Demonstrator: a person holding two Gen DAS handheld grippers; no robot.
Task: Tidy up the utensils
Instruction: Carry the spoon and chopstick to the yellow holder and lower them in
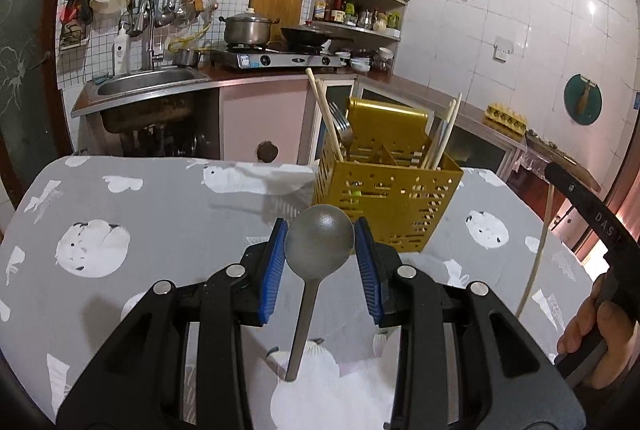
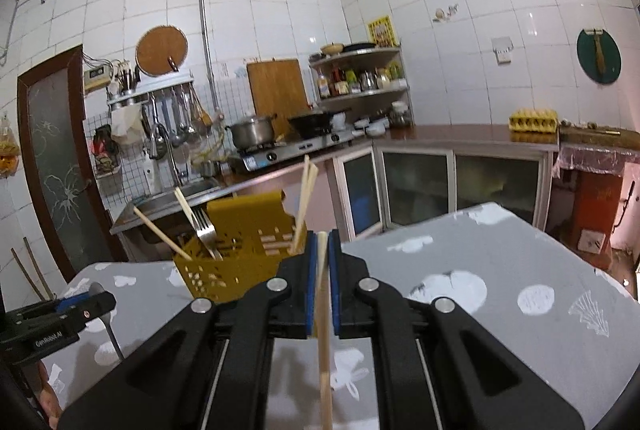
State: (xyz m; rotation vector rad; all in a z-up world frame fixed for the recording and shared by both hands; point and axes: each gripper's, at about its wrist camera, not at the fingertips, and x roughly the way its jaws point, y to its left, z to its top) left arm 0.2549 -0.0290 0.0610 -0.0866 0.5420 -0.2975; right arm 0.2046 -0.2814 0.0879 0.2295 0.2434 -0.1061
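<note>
With the left hand-held gripper [image 1: 320, 230] pinching the grey metal spoon [image 1: 319, 240] by its bowl and the right hand-held gripper [image 2: 320, 242] clamped narrow on a pale wooden chopstick [image 2: 322, 294], both are above the grey-clothed bench [image 1: 160, 213], short of the perforated gold metal utensil caddy [image 1: 390, 197]. Tip each handle-down over a free compartment. Lower before releasing; the spoon grip looks slip-prone.
</note>
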